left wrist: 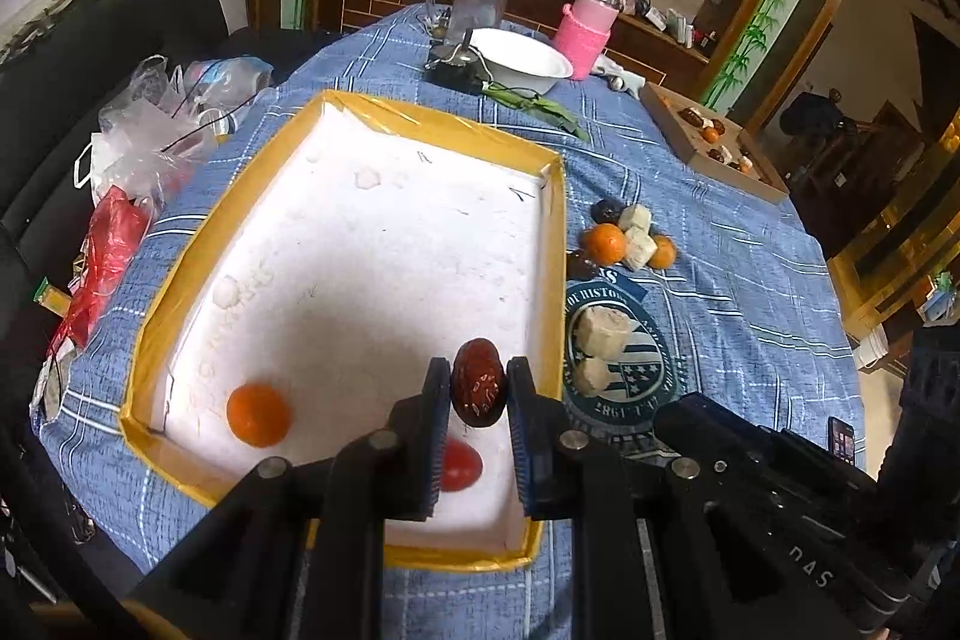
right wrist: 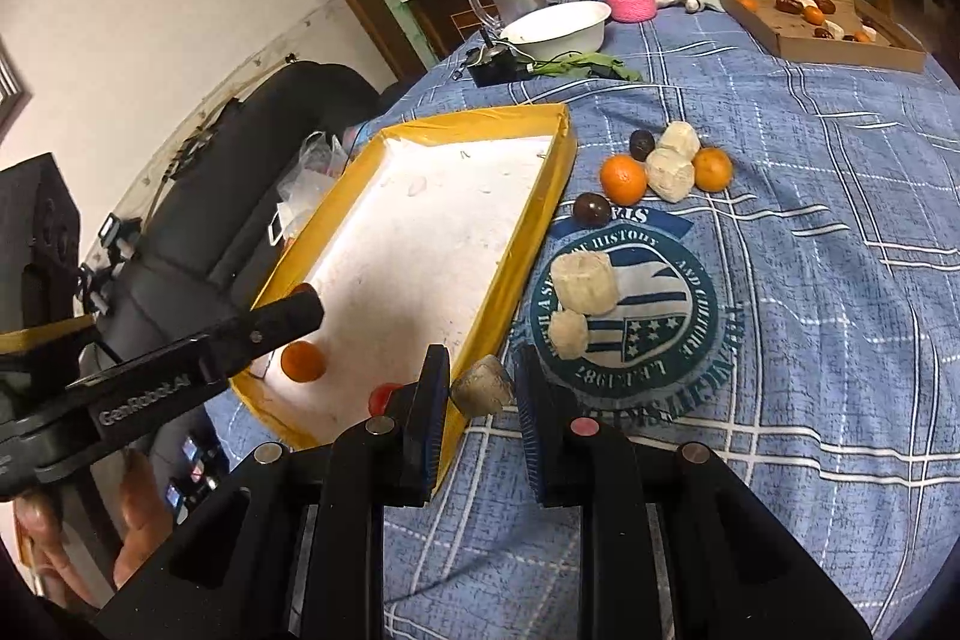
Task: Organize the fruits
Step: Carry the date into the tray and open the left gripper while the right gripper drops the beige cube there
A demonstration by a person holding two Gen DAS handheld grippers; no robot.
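Dark-red date [left wrist: 478, 389] sits clamped in left tool [left wrist: 478, 388]; right tool [right wrist: 482, 388] grips pale chunk [right wrist: 482, 387].

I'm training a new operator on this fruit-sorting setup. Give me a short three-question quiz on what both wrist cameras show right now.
1. True or false: the left gripper holds a dark red date above the yellow-rimmed tray.
2. Which fruits already lie in the tray? A) one orange and one red fruit; B) two dates; C) nothing.
3. Fill in: the right gripper is shut on a pale ____ beside the tray's near corner.

Key
1. True.
2. A.
3. Block: the pale block, like the pale blocks lying on the blue tablecloth.
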